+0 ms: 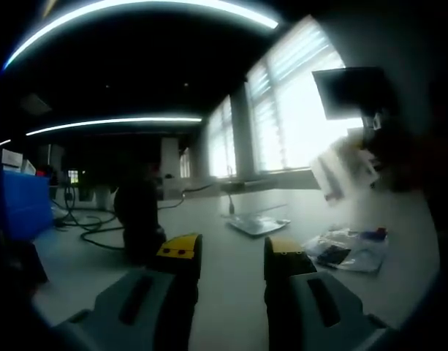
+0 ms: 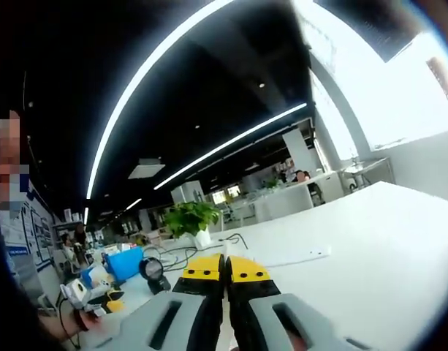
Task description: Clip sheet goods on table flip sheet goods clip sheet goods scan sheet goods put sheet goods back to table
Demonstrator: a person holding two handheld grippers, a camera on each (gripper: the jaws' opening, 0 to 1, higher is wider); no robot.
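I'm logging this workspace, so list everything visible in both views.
table: one, white, under both grippers.
packets: small pile, clear plastic, on the table right of the left gripper.
flat sheet: one, pale, mid-table.
black device: one, cabled, on the table to the left.
blue bin: one, far left.
plant: one, green, far end of the table.
left gripper: yellow-tipped fingers apart.
right gripper: fingers pressed together, blurred white sheet goods hanging from it.
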